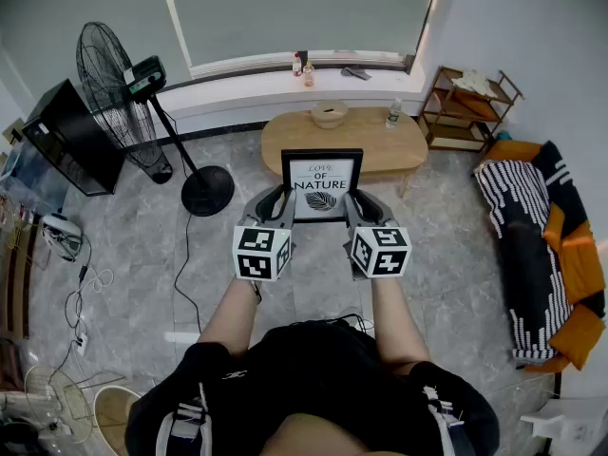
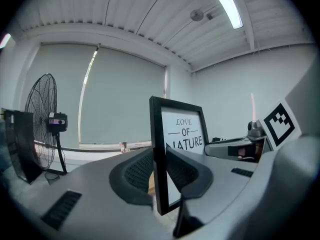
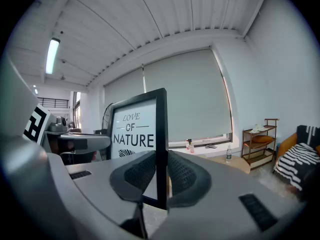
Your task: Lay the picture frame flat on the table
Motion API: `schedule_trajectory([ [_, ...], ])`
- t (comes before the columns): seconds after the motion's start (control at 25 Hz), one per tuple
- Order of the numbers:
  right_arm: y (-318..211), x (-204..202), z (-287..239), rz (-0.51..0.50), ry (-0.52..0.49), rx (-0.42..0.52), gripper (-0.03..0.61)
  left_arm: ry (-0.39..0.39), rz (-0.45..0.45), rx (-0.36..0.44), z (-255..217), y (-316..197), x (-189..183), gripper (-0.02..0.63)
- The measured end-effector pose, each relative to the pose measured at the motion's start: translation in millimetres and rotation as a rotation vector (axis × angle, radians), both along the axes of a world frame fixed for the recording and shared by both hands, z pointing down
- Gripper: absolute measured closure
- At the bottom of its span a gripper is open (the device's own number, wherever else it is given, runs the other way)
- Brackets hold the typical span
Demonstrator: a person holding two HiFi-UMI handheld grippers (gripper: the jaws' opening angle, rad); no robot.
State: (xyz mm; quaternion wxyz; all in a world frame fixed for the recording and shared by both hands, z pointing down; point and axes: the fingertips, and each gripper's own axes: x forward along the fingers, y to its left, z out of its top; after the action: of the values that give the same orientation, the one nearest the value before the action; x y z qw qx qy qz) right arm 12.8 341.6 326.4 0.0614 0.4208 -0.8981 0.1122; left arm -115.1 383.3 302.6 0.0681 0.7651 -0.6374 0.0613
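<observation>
A rectangular picture frame point(image 1: 322, 186) with a slim, smooth black moulding and a white print is held upright, its face turned toward the person, and is clamped at both vertical sides. The left hand-held gripper point(image 1: 281, 200) is closed on the left side bar. In the left gripper view, the frame point(image 2: 184, 129) is seen edge-on, pinched in that gripper point(image 2: 159, 176) between rounded grey jaws lined with dark, finely ribbed pads point(image 2: 137, 170). The right hand-held gripper point(image 1: 359, 202) is closed in the same way on the right side bar, as shown in the right gripper view, where the bar of the frame point(image 3: 134, 130) is squeezed in the gripper point(image 3: 161, 176). "LOVE OF NATURE" is printed in black capitals on three lines, above a dark leaf motif. The frame is seen against the near edge of an oval wooden table point(image 1: 380, 145); whether its bottom edge is over the top cannot be told. A round bowl point(image 1: 329, 114) and a clear bottle point(image 1: 393, 112) are set along the table's far edge, and the middle of the top shows as bare wood. A grey marbled tile floor point(image 1: 446, 245) is spread around the table. It is bounded by a wire-caged pedestal fan point(image 1: 114, 74) at the left, a wooden shelf rack point(image 1: 470, 112) at the far right, and a sofa point(image 1: 546, 255) with a black-and-white striped throw and orange cushions at the right.
</observation>
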Motion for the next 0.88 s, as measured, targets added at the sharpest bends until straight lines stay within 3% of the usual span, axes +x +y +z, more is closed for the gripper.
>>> schedule_trajectory([
  [0.4,12,8,2,0.026,-0.013,-0.012,0.489,0.008,0.023,0.006,1,8,7,0.525],
  [0.88,-80,42,-7,-0.008,-0.04,-0.012,0.489,-0.024,-0.009,0.022,-9,-76,44,0.523],
])
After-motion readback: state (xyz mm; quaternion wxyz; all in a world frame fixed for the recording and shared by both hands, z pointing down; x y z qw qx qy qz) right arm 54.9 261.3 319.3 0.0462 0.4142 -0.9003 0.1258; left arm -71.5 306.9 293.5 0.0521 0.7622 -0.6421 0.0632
